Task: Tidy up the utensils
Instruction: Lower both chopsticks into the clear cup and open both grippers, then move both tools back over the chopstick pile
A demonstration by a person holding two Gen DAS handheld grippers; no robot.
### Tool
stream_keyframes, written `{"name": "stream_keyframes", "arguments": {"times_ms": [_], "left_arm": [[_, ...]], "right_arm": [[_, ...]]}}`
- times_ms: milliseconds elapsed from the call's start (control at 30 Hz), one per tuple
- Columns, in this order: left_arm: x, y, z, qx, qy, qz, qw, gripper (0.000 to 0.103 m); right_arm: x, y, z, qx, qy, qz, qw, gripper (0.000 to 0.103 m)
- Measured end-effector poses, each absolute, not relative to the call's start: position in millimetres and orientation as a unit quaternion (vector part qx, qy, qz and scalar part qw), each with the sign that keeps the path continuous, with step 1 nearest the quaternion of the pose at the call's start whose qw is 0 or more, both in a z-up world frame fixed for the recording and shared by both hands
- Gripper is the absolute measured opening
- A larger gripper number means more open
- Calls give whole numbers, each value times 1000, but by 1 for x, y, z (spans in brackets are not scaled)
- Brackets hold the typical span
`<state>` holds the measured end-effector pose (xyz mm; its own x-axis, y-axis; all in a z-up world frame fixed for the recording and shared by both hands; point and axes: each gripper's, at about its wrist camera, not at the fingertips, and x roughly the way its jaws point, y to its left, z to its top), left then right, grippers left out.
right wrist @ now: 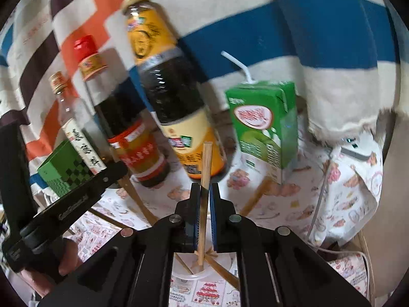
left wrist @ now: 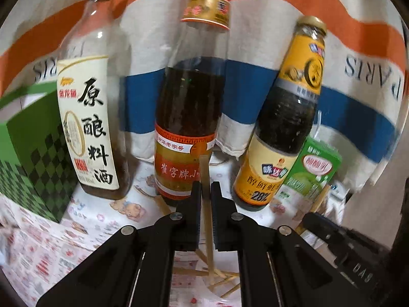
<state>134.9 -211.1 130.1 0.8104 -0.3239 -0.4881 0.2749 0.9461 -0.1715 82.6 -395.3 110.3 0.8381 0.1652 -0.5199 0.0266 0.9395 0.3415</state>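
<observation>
Together we hold two chopsticks, one in each claw: our left gripper [left wrist: 206, 189] has its jaws drawn nearly together around a pale chopstick [left wrist: 206, 204] that stands almost upright between them, and our right gripper [right wrist: 205, 192] pinches a second chopstick [right wrist: 204, 192] the same way, its top leaning slightly to the right above the fingertips. Below each claw the held stick runs down toward a clear round holder [right wrist: 202, 273], where several more chopsticks [left wrist: 225, 281] fan out; we cannot count them exactly because the gripper bodies cover most of the bundle. One loose chopstick [right wrist: 255, 197] lies on the printed tablecloth [right wrist: 294, 204] just right of the right claw, its far end touching the foot of the green drink carton [right wrist: 265, 128]. Farther off stand three bottles in a row: a clear cooking-wine bottle [left wrist: 89, 117] at the left, a red-capped dark bottle [left wrist: 189, 117] in the middle, and a yellow-labelled dark bottle [left wrist: 283, 133] to the right, tilted by the lens. We count one carton with a white straw [right wrist: 240, 66] and one green checked box [left wrist: 33, 161] at the far left. Behind everything hangs a striped cloth [left wrist: 255, 51]; its lettering is partly cut off. In the right wrist view the left gripper's black body crosses the near left, hiding the wine bottle's base.
</observation>
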Motion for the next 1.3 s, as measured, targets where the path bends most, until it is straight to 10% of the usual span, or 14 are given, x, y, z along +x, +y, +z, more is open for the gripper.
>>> {"name": "stream_keyframes", "arguments": {"times_ms": [100, 200, 567, 1300], "left_arm": [[134, -221, 128, -16, 261, -152, 953, 10], [129, -229, 130, 22, 244, -121, 962, 59], [75, -168, 161, 31, 146, -84, 985, 82], [1, -63, 121, 39, 167, -43, 984, 102]], "right_arm": [[86, -399, 107, 178, 289, 36, 940, 8], [87, -399, 109, 178, 293, 31, 939, 10], [58, -387, 140, 153, 210, 23, 965, 62], [10, -287, 114, 55, 239, 92, 965, 68]]}}
